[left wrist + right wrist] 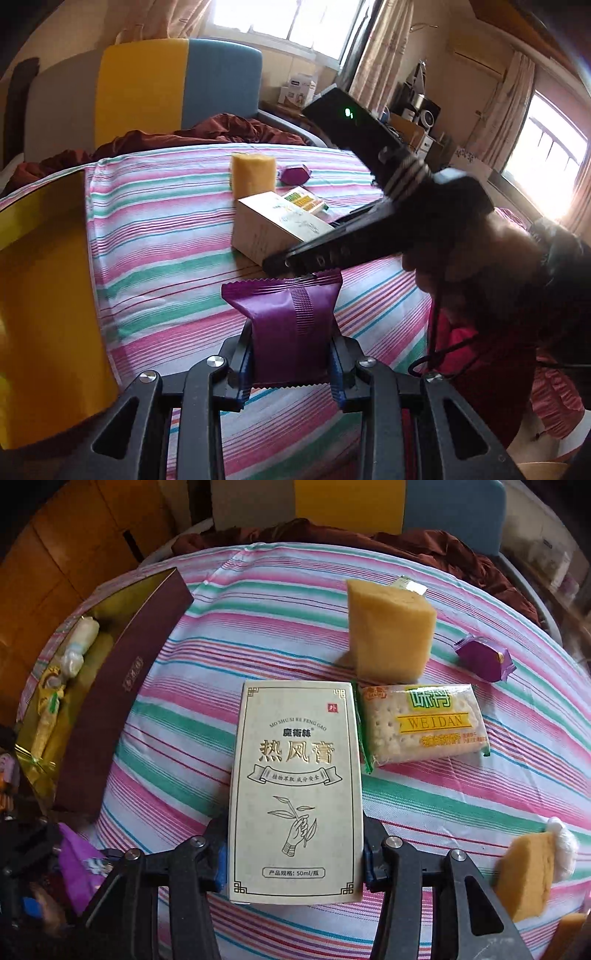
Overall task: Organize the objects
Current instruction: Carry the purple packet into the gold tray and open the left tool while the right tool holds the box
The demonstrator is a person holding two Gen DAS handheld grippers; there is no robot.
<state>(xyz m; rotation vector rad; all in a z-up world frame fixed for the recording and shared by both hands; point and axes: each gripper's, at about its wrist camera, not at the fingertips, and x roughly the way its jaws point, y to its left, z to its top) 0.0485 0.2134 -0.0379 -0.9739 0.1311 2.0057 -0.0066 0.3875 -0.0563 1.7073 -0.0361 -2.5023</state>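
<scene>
A few wrapped items are already seen in the open box [122, 672] at left; a purple packet [291, 325] is pinched in the closed left tool [291, 373], raised over the striped bed [207, 657]. The cream carton [295, 790] is clamped in the right tool [293, 864], pitched steeply down. Sponge [388, 635], crackers [421, 723] and a purple sweet [484, 657] are left on the bed

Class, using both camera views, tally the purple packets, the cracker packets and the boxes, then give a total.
Purple packets: 2 (held purple packet, loose purple packet)
Cracker packets: 1 (cracker packet)
Boxes: 2 (cream box, brown box)
Total: 5
</scene>
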